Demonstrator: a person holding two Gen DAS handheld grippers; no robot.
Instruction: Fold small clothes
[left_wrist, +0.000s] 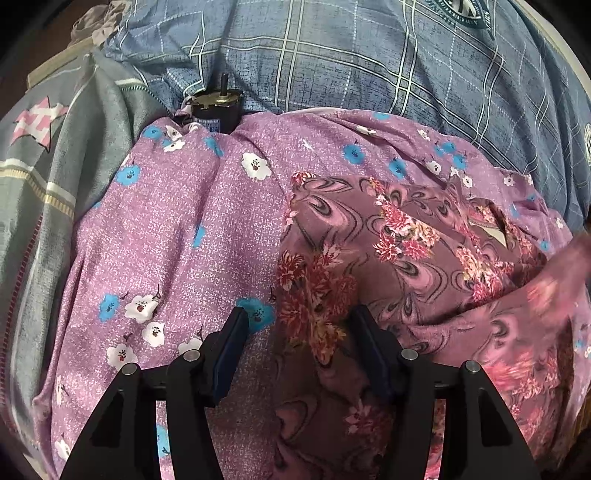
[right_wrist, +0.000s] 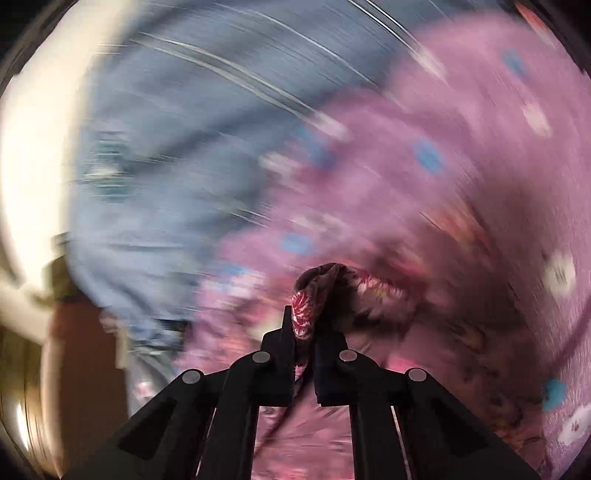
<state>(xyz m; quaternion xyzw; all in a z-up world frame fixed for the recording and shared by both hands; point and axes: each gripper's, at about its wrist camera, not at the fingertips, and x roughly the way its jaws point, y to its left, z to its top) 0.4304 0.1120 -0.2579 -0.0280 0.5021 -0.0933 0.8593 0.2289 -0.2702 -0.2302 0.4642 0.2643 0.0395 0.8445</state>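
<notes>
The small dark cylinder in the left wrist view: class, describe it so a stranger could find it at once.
Start at the blue plaid bedding across the top, then follow its lower edge to the purple flowered cloth. In that seam stands the small dark cylinder, the only hard thing among fabrics, with a brassy cap and a short black stub.

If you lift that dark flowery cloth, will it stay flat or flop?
Probably flop: the flowery cloth already lies creased. Where the right gripper pinches it, it bunches into a soft fold, so it's likely thin and light.
</notes>
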